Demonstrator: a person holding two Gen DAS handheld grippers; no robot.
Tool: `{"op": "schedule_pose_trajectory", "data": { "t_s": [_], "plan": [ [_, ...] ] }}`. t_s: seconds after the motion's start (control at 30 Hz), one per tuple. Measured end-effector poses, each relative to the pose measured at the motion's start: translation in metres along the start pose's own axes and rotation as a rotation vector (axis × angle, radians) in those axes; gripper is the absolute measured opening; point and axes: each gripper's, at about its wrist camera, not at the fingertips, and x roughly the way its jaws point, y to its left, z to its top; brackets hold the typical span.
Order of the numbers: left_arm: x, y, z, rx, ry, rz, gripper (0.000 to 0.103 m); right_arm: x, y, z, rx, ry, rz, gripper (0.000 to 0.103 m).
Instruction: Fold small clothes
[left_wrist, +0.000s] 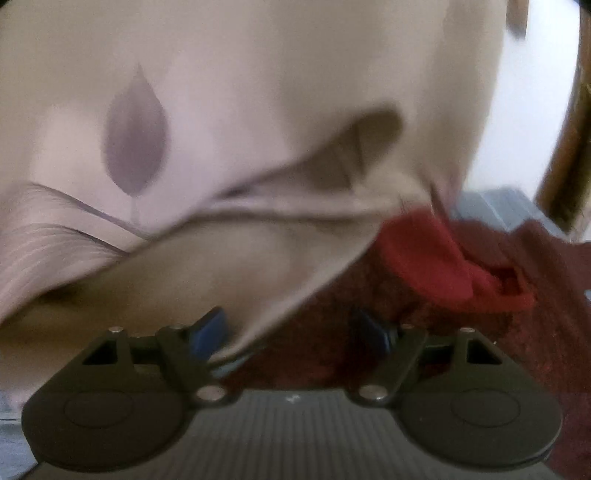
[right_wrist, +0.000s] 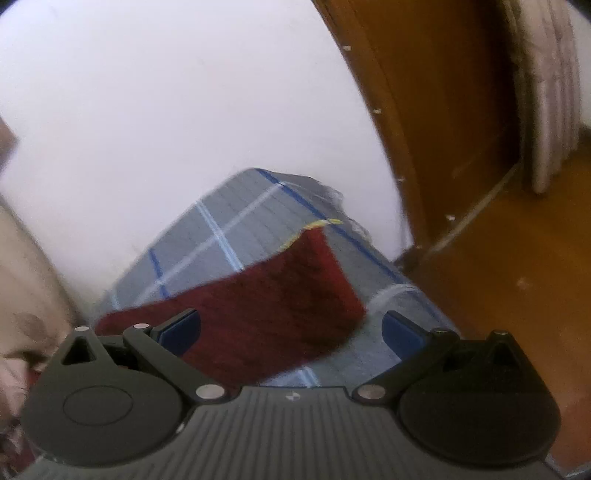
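One beige leaf-print garment (left_wrist: 229, 122) hangs ahead of the left gripper (left_wrist: 291, 328), jaws apart, nothing clamped. Right of it lies a red cloth (left_wrist: 443, 262). Right gripper (right_wrist: 291, 332), jaws spread, faces a maroon towel (right_wrist: 266, 295) on a plaid bed (right_wrist: 221, 221).

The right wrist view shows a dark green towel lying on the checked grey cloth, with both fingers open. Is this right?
Not quite. In the right wrist view the towel is dark red, not green. It does lie on the checked grey cloth, and the right gripper has its fingers open.
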Motion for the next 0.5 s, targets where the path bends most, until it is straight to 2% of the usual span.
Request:
{"op": "schedule_pose_trajectory", "data": {
  "t_s": [0.03,0.07,0.1,0.13,0.17,0.23,0.27,0.3,0.33,0.4,0.5],
  "plan": [
    [0.006,-0.003,0.000,0.012,0.010,0.001,0.078,0.001,0.005,-0.001,-0.025,-0.011,-0.033,0.103],
    [0.009,-0.004,-0.001,0.028,0.004,-0.001,0.078,-0.004,0.017,-0.003,-0.068,-0.078,-0.083,0.103],
    [0.010,-0.004,-0.001,0.040,-0.004,-0.005,0.078,-0.011,0.031,-0.003,-0.111,-0.150,-0.062,0.103],
    [0.013,-0.003,0.000,0.036,-0.002,-0.009,0.078,-0.018,0.047,-0.001,-0.151,-0.193,0.032,0.103],
    [0.014,-0.002,0.002,0.027,-0.002,-0.013,0.078,-0.016,0.067,0.004,-0.175,-0.171,0.160,0.103],
    [0.015,-0.002,0.006,0.013,0.002,-0.024,0.078,0.009,0.117,0.010,-0.239,-0.022,0.403,0.103],
    [0.016,-0.004,0.009,0.018,-0.007,-0.023,0.078,0.022,0.148,0.006,-0.309,0.012,0.458,0.103],
    [0.016,-0.007,0.011,0.028,-0.022,-0.022,0.078,0.035,0.179,0.000,-0.402,0.036,0.484,0.103],
    [0.016,-0.010,0.014,0.040,-0.028,-0.027,0.078,0.056,0.216,-0.009,-0.524,0.105,0.530,0.103],
    [0.018,-0.015,0.018,0.063,-0.026,-0.059,0.078,0.090,0.267,-0.029,-0.678,0.178,0.549,0.103],
    [0.027,-0.030,0.018,0.168,0.016,-0.103,0.078,0.137,0.319,-0.055,-0.808,0.255,0.564,0.103]
  ]
}}
